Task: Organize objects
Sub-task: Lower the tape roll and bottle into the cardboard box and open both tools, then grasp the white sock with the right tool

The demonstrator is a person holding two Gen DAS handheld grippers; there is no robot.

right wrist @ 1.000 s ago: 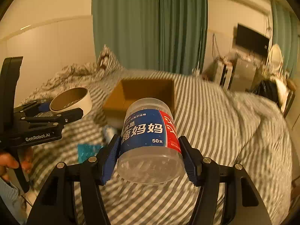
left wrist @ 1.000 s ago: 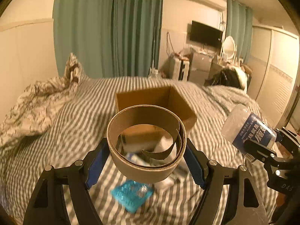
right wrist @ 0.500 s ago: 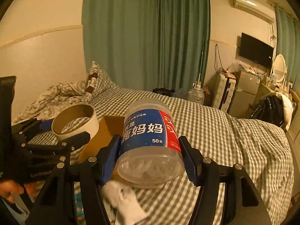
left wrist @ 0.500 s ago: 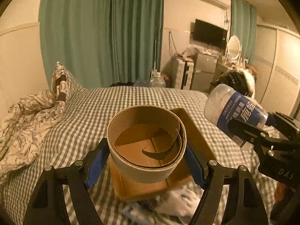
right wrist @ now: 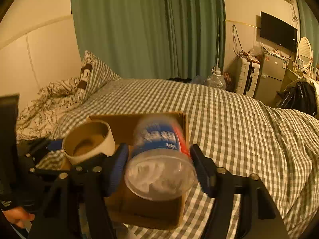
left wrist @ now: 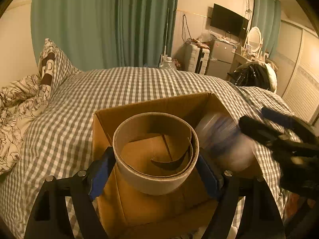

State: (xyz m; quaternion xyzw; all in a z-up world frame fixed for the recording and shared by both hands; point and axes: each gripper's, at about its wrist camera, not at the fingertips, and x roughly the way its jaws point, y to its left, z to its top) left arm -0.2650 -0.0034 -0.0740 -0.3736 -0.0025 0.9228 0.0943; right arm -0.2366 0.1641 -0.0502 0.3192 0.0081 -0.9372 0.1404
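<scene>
Above the box (left wrist: 151, 209) on the bed (left wrist: 99, 91), we held two things at once: the left gripper (left wrist: 155, 165) had its jaws clenched on the tape roll (left wrist: 155, 153), the right gripper (right wrist: 159, 165) had its jaws clamped on the jar (right wrist: 159, 159). The roll sat with its open ring facing up, its axis near upright, directly over the left half of the box, so we judged the drop for it to be straight down. The jar lay tilted, its long axis running forward and up along the fingers, clear base toward the camera and blue label away; it hung over the right half of the box, blurred in both views. Roll and jar were just beside each other, and whether they touched we could not tell. Each gripper was the nearer one for its own side, left for the roll, right for the jar. Through the roll we saw bare cardboard floor, and nothing else showed inside the box; the part under the jar was hidden from us. In our view the coming release turned on the two loads clearing each other within the box walls, since the jar's tilt could send it rolling toward the roll's side
</scene>
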